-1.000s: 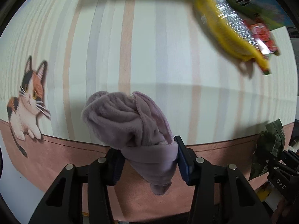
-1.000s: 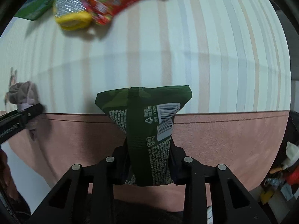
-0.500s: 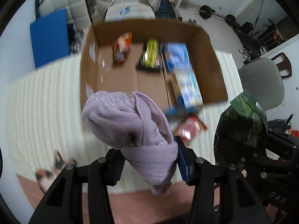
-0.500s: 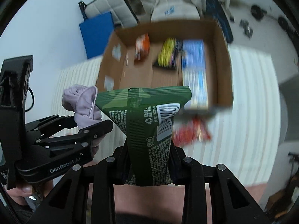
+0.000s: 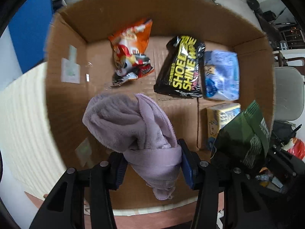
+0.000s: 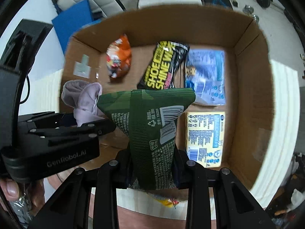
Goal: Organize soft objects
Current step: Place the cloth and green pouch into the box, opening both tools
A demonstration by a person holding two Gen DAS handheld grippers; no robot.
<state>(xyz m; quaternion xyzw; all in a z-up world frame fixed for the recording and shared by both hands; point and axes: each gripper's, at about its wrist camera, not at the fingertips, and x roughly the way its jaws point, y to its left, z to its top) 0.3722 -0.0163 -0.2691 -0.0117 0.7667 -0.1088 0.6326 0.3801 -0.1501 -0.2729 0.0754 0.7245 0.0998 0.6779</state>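
My left hand-held gripper (image 5: 152,164) pinches a bunched lilac fleece cloth (image 5: 131,127), fuzzy, hem hanging below the pads, over the cardboard box (image 5: 63,87). Right hand-held gripper (image 6: 152,169) is clamped on a dark green snack bag (image 6: 150,126) w/ barcode, also over the box. Inside: orange bag (image 5: 131,47), black-yellow pack (image 5: 183,66), blurry blue pack (image 5: 221,74), prob. tissues.

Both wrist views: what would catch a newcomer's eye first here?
The lilac cloth bunched in the left claw and the green packet pinched in the right claw, both held over an open cardboard box. Next, the black and yellow pouch lying on the box floor among other packs.
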